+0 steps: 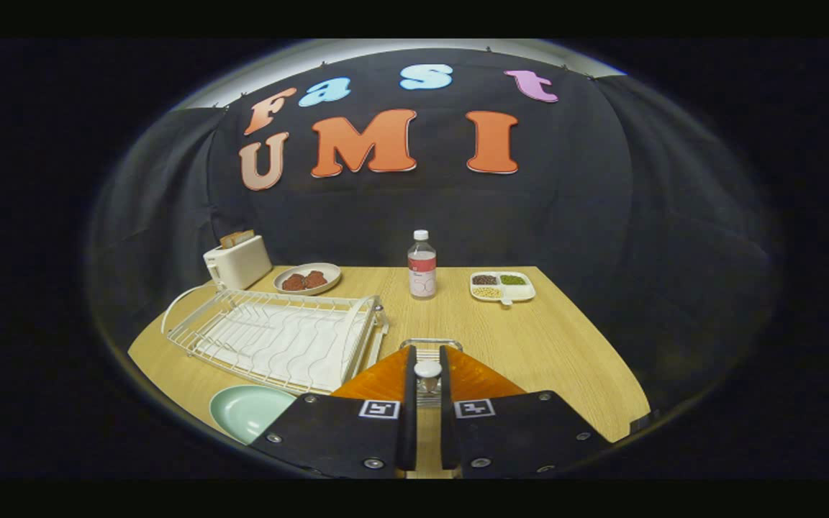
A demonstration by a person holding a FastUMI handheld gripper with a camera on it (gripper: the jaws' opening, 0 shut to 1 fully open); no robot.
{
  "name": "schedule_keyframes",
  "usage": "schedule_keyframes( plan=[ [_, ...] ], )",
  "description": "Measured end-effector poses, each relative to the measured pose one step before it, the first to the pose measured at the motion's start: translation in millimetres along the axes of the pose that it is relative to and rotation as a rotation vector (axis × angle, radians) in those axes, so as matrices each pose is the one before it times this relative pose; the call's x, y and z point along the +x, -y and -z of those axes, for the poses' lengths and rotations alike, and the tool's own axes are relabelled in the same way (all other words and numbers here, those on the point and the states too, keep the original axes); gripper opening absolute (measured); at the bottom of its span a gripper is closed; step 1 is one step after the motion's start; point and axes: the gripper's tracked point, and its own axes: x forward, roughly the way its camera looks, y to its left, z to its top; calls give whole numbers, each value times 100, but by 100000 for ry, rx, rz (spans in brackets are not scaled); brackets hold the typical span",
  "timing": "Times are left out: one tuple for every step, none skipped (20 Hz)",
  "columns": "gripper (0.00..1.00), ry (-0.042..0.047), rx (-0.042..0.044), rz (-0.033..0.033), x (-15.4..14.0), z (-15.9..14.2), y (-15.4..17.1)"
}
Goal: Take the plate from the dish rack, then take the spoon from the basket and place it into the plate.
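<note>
My gripper (427,354) is shut on the spoon (427,370), whose white rounded end stands upright between the two fingers. Just beyond the fingertips lies the small wire basket (429,343); only its metal rim shows. The pale green plate (245,411) lies flat on the wooden table (529,338), left of the fingers and in front of the dish rack. The white wire dish rack (278,337) sits left of the basket with nothing in its slots.
At the back stand a white toaster (238,262), a dish of reddish food (306,278), a clear bottle (422,265) and a divided white tray (502,286) of beans. The table's right edge runs diagonally near the right finger.
</note>
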Motion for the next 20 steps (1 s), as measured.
schedule_keyframes(
  plan=[
    [13,1029,163,174,-417,-794,182],
    [13,991,-100,-6,-567,-837,37],
    [13,1395,249,-199,-518,-815,20],
    [13,1030,263,-726,-441,-793,-124],
    [14,567,324,-707,-459,-590,-227],
    [13,441,362,-1003,-468,-624,-287],
    [13,86,241,-1034,-503,-379,-349],
    [13,349,284,-1263,-496,-324,-370],
    [13,316,465,-1372,-411,-400,-445],
    [13,-156,447,-1863,-420,-132,-692],
    [13,-22,709,-1670,-402,-75,-589],
    [13,-739,535,-2154,-315,108,-842],
    [13,-569,333,-1725,-285,259,-748],
    [13,-358,242,-1735,-163,268,-556],
    [13,-648,-303,-1632,-178,399,-722],
    [13,-868,-78,-1744,-302,556,-683],
    [13,-1038,-565,-2256,26,572,-918],
    [13,-1910,-14,-2456,29,788,-927],
    [13,-1448,534,-2120,160,707,-757],
    [13,-994,926,-2115,201,382,-967]
  ],
)
